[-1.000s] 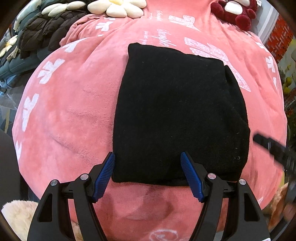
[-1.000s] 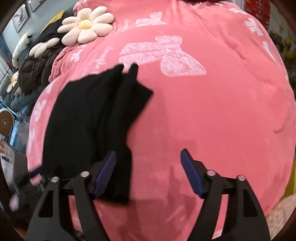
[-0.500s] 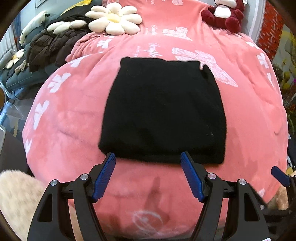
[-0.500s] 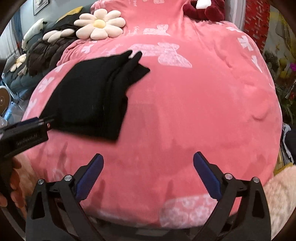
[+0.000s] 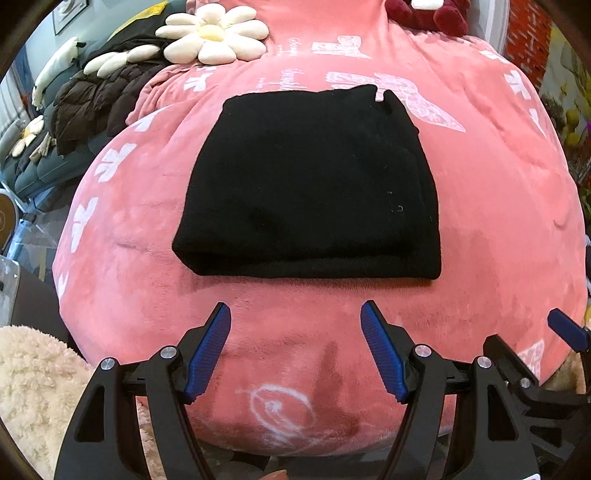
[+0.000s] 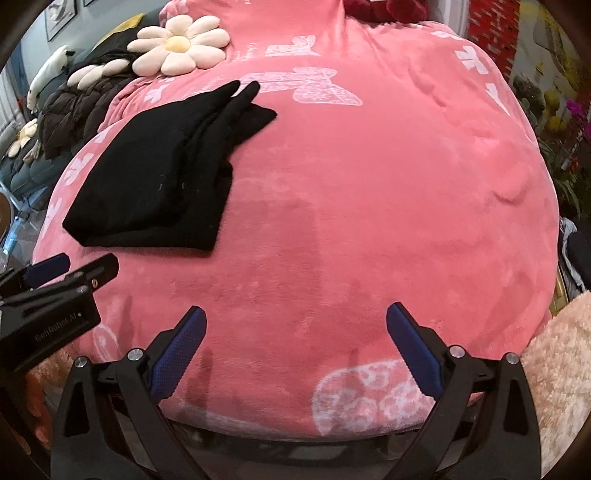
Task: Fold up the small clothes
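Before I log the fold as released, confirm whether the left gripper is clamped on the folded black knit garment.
No: the left gripper is open above the pink plush blanket, short of the folded black knit garment.

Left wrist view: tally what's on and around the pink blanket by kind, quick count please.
Folded black garment: 1
Pink blanket: 1
Daisy-shaped cushion: 1
Dark red plush toy: 1
Brown puffer jacket: 1
Open grippers, left gripper and right gripper: 2
Total: 7

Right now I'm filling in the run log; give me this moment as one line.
garment: black garment folded, flat on pink blanket | left gripper: open, empty | right gripper: open, empty | contact: none
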`<state>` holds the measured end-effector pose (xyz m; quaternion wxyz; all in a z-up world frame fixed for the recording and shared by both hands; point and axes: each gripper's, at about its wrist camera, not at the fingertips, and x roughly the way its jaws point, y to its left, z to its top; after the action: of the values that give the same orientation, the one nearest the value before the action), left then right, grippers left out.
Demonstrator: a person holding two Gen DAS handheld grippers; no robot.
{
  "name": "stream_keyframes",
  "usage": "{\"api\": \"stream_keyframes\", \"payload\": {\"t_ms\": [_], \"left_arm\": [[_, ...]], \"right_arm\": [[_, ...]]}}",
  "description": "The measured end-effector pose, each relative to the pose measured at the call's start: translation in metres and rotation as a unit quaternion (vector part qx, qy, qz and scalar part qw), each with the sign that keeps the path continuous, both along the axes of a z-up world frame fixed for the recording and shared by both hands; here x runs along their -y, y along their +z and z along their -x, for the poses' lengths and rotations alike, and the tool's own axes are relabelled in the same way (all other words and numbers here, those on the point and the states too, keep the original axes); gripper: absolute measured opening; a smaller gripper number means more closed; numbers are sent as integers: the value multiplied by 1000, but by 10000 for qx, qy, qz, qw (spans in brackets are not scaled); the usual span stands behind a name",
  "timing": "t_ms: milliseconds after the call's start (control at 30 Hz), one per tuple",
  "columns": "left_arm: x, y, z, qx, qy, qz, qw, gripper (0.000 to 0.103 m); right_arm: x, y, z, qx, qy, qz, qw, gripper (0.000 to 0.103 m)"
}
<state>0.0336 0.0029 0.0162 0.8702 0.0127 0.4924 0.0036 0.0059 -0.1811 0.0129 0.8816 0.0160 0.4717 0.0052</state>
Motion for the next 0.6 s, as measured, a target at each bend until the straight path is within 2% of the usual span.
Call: {"api": "stream_keyframes", "payload": {"t_ms": [467, 600], "left_arm": [[2, -5, 0, -120, -7, 88, 9999, 70], [0, -3, 0, -33, -42, 332, 9994, 71]], "right_arm": [[-4, 0, 0, 30, 151, 119, 9998, 96], [-4, 0, 0, 16, 146, 119, 9998, 96]]}}
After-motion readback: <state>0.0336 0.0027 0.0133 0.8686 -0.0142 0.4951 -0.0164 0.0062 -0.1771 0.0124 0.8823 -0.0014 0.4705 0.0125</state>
